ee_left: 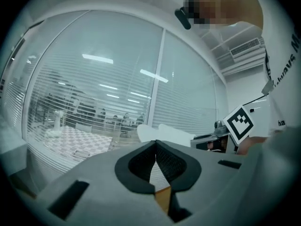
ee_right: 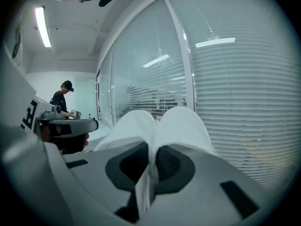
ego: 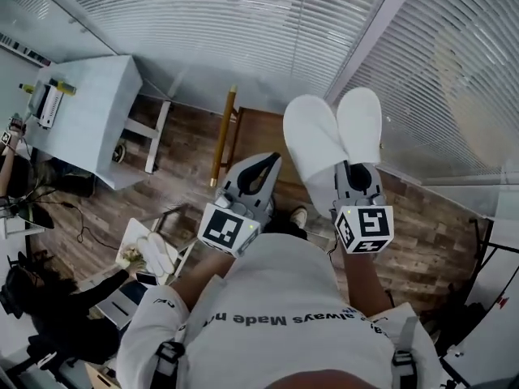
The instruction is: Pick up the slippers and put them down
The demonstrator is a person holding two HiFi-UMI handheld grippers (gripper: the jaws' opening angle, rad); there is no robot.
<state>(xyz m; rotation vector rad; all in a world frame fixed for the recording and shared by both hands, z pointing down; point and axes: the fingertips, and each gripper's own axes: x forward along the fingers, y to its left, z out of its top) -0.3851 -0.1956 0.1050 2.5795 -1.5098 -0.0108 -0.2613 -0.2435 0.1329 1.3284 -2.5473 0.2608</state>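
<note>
right gripper (ee_right: 151, 150) clamped on the white slippers (ego: 315, 136), the pair side by side, toes pointing far toward the window blinds (ego: 243, 23). left gripper (ee_left: 155, 144) near its left, jaws together; i see nothing between them.

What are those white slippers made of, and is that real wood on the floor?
The slippers look like soft white fabric, matte and slightly fuzzy, perhaps terry or felt; their edges fold flat where the right hand-held gripper pinches them. The floor shows brown plank grain with a faint sheen. Whether it is real wood or laminate, I cannot tell.
</note>
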